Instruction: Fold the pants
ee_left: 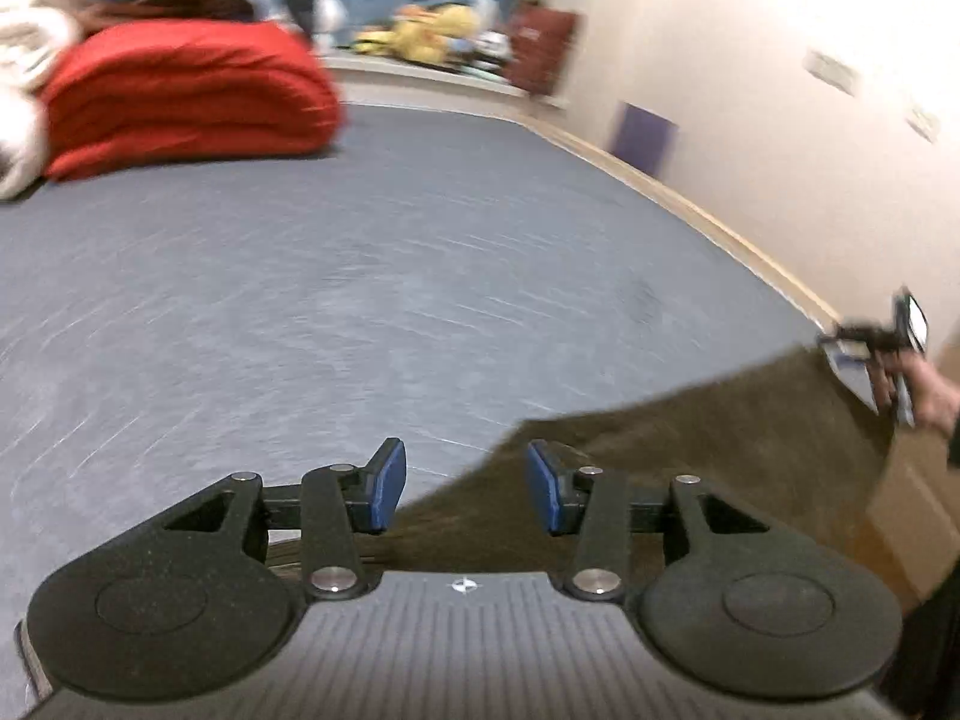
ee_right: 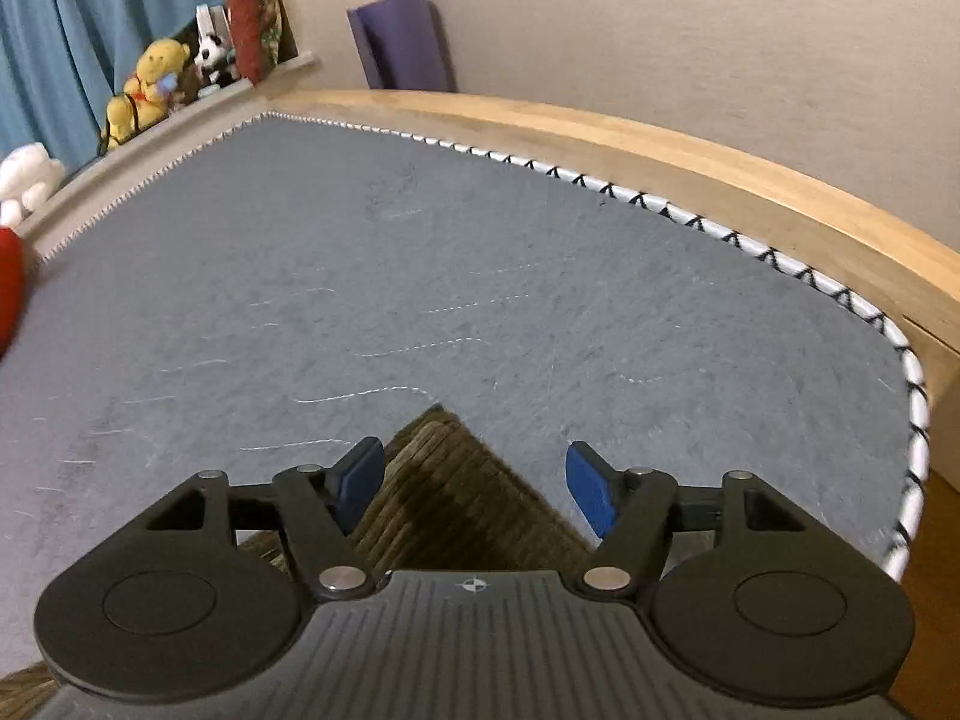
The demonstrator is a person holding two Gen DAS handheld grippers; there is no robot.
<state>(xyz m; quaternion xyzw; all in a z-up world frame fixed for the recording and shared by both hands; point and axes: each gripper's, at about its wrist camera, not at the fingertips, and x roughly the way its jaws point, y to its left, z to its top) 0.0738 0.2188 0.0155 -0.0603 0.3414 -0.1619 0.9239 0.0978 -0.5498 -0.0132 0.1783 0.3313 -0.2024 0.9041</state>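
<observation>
The brown corduroy pants lie flat on the grey mattress, stretching from under my left gripper toward the right edge. My left gripper is open; the cloth's edge runs below and between its blue pads, which do not press on it. In the right wrist view a corner of the pants lies on the mattress under my open right gripper, untouched by either pad. At the far right of the left wrist view a hand holds the right gripper at the pants' other end.
A folded red blanket and white bedding sit at the mattress's far left. Plush toys line a ledge by the blue curtain. A wooden bed frame edges the mattress, with a purple mat against the wall.
</observation>
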